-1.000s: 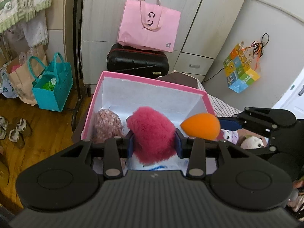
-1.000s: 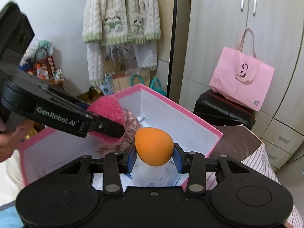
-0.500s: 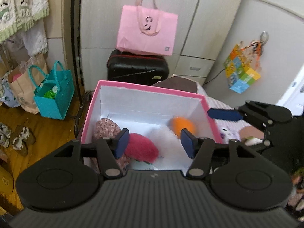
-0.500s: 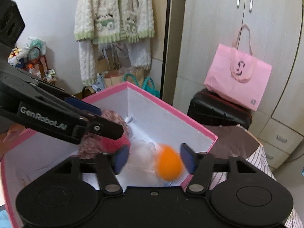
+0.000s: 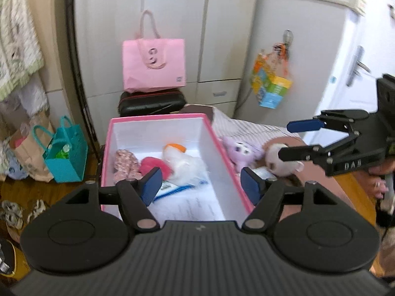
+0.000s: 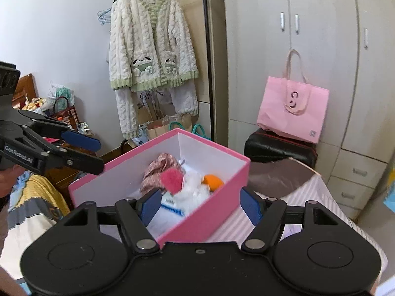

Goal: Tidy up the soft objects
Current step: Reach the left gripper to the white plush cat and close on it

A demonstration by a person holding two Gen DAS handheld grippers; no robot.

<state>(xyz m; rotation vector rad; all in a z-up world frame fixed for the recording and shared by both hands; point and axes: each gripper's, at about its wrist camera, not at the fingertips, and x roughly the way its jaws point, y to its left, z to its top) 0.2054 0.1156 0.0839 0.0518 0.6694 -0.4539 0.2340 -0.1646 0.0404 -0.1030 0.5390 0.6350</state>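
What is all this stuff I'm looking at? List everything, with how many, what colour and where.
Pink cardboard box: one, pink outside, white inside, on the striped bed cover.
Fluffy pink pompom: one, pink, inside the box.
Orange egg-shaped sponge: one, orange, inside the box by the far wall.
Floral fabric bundle: one, pinkish-brown, inside the box.
White fluffy item: one, white, inside the box.
Lilac plush toy: one, lilac, on the bed beside the box.
Brown-and-cream plush toy: one, beside the lilac one.
Pink tote bag: one, pink, on the black suitcase.
Teal handbag: one, teal, on the floor.
Cream knitted cardigan: one, cream and green, hanging.
Left hand-held gripper: black, blue pads, open.
Right hand-held gripper: same, open.
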